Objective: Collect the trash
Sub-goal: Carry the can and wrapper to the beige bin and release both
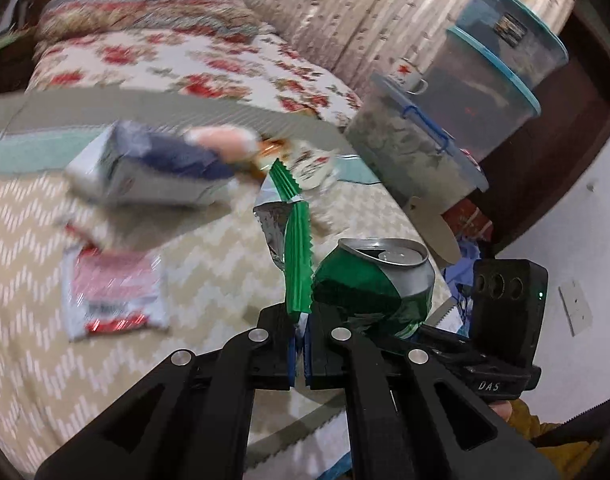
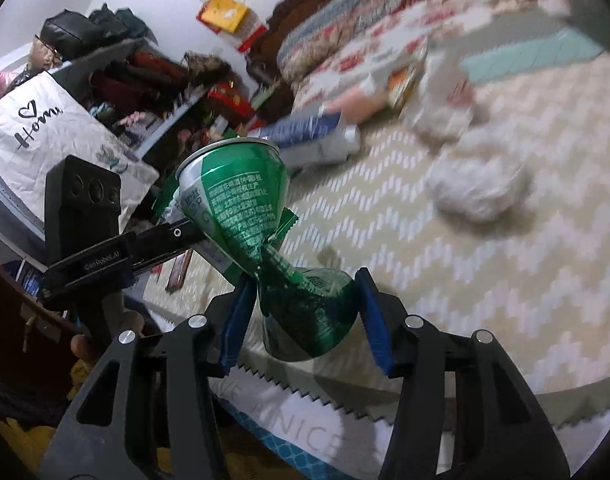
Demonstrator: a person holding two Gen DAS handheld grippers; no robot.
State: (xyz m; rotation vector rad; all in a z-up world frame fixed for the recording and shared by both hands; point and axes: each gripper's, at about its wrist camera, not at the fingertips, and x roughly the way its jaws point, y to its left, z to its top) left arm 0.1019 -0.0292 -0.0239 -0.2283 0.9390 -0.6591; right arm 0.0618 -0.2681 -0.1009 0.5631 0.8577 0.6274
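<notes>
Right gripper [image 2: 305, 316] clamps the crushed green aluminium can [image 2: 265, 248] at its pinched waist; left gripper [image 1: 301, 344], jaws narrow, pinches a green foil wrapper [image 1: 297, 248] — can at its 2 o'clock. Keep both grips firm — carry level to disposal.

Green can [image 2: 241, 204] — beige-and-white zigzag bedcover [image 2: 485, 280], red-flowered quilt [image 1: 177, 64].
</notes>
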